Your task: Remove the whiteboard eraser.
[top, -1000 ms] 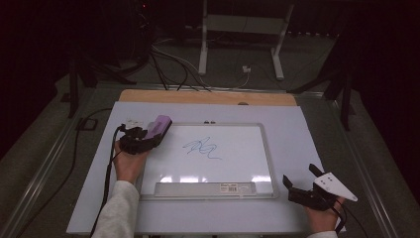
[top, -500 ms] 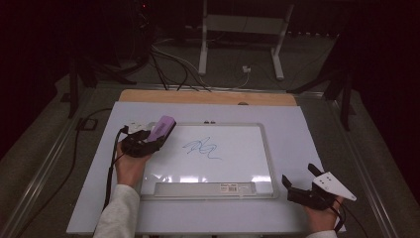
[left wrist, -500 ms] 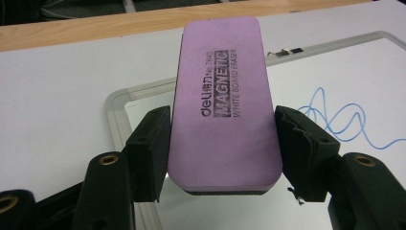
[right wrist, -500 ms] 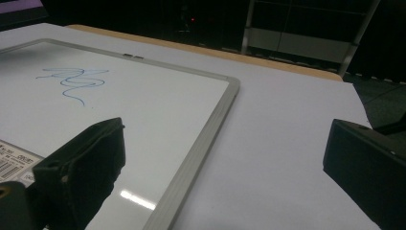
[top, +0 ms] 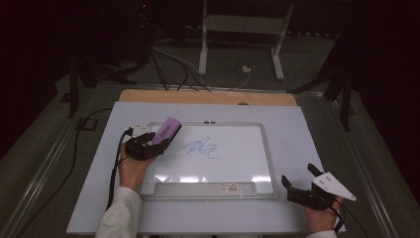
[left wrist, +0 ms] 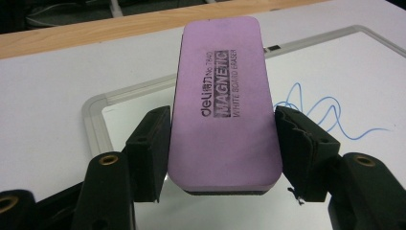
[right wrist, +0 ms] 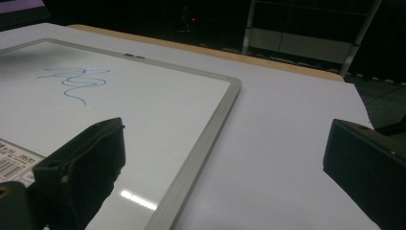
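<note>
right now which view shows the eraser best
The left gripper view: the purple eraser is close up between the fingers, label readable. The high view shows it small; the right gripper view catches a purple corner.

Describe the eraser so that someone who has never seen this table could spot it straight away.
Find the grey-framed rectangular whiteboard lying flat on the pale table cover. Over its upper left corner, the left claw grips a purple oblong foam board eraser by its long sides. It is the only purple thing there, printed "MAGNETIC", left of the blue scribble.
</note>
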Available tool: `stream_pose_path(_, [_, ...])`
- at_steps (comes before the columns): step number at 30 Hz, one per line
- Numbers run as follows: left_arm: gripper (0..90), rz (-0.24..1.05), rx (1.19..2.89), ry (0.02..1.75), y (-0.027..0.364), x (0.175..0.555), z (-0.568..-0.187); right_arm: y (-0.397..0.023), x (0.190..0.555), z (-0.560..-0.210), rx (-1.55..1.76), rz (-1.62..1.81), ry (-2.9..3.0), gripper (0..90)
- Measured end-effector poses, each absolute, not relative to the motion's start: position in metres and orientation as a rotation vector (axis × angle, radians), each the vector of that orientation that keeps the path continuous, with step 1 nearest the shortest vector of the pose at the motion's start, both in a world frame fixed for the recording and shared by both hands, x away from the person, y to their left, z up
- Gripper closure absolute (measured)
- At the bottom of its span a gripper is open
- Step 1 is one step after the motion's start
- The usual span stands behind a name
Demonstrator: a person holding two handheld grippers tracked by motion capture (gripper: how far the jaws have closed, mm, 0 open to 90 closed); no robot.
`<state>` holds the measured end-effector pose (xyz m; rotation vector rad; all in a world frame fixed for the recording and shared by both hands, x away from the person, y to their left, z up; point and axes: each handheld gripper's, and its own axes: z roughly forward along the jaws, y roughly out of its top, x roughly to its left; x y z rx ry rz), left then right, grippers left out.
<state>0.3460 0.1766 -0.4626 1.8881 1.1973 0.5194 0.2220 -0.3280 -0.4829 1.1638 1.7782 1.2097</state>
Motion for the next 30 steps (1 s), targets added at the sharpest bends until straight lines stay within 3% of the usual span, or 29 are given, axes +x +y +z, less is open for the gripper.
stream_pose_path(30, [41.4,0.476,1.994,1.129,0.151,0.332,-0.484,-0.329,0.222,-0.482,1.161,1.211,1.775,1.3])
